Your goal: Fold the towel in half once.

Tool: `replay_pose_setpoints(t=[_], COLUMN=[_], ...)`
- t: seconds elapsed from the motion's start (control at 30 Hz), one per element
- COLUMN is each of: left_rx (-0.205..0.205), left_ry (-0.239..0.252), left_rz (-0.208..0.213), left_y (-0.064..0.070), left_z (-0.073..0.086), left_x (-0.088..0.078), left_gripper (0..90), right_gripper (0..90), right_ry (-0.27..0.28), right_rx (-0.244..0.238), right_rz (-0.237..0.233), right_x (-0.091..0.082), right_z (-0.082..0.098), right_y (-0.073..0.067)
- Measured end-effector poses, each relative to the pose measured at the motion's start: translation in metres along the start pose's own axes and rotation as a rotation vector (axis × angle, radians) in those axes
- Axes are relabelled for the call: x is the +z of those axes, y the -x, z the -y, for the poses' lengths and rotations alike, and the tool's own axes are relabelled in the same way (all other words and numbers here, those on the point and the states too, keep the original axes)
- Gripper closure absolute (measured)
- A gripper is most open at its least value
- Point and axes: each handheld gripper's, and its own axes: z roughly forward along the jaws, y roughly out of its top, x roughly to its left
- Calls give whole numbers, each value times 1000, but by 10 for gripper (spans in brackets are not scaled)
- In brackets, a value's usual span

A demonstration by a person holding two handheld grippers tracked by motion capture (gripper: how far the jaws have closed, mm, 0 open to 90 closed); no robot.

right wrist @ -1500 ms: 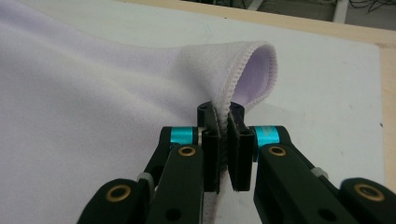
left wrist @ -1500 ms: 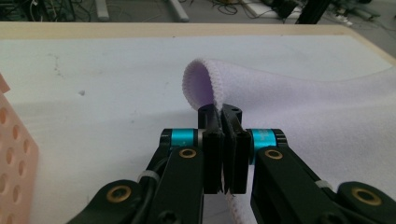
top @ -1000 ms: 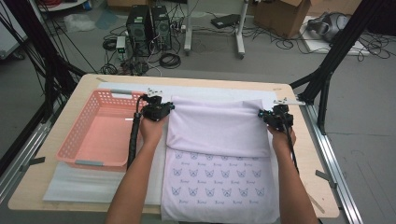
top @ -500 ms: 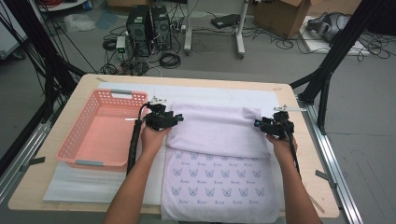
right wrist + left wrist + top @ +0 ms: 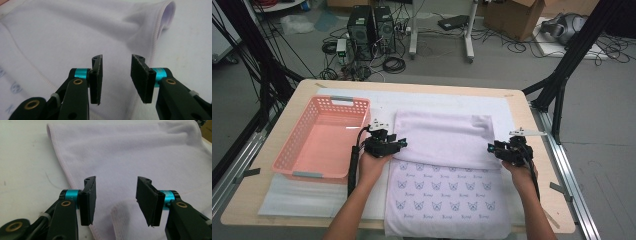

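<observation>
High view: the left tongs [image 5: 401,144] and right tongs [image 5: 490,148] flank the folded edge of the lavender towel [image 5: 444,137]; the next fold likely needs both gripping evenly. A pink basket [image 5: 297,150] sits beyond the left tongs, clear of the work.

Left gripper view: the jaws, having just opened, stand apart and empty above the towel's hem [image 5: 117,207].

Right gripper view: the jaws, just narrowing, gape about the cloth [image 5: 75,37], nothing pinched.

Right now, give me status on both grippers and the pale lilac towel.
Left gripper open, right gripper open, jaws just released. Pale lilac towel flat, far half folded toward the person. Pink plastic basket beside it, clear.
</observation>
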Motion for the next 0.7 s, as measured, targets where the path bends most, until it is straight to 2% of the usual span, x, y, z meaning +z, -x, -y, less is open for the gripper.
replay_pose_setpoints(t=[0.1, 0.17, 0.23, 0.3, 0.33, 0.37, 0.47, 0.57, 0.7], left_rx=[18, 18, 13, 11, 13, 25, 51, 60, 77], left_ry=[-55, -29, -49, -82, -82, -69, -85, -70, -8], left_rz=[7, -1, -5, 1, 6, 7, 6, -6, 12], left_y=[3, 5, 5, 5, 6, 7, 11, 13, 18], left_z=[5, 9, 12, 15, 15, 17, 18, 26, 36], left_x=[0, -2, -3, -2, -3, -5, -7, -10, -21], left_gripper=[477, 486, 503, 544, 554, 618, 716, 808, 829], right_gripper=[613, 614, 616, 625, 627, 631, 640, 700, 815], right_ry=[-17, -22, -36, -40, -42, -38, -41, -58, -54], right_rx=[-7, -8, -9, -8, -4, -4, -15, -18, -24], right_rz=[-23, -27, -29, -40, -50, -58, -75, -78, -95], right_x=[-3, -4, -5, -6, -7, -8, -12, -13, -16], right_z=[8, 12, 16, 20, 22, 24, 32, 38, 44], right_y=[-3, -5, -6, -7, -8, -9, -11, -12, -12])
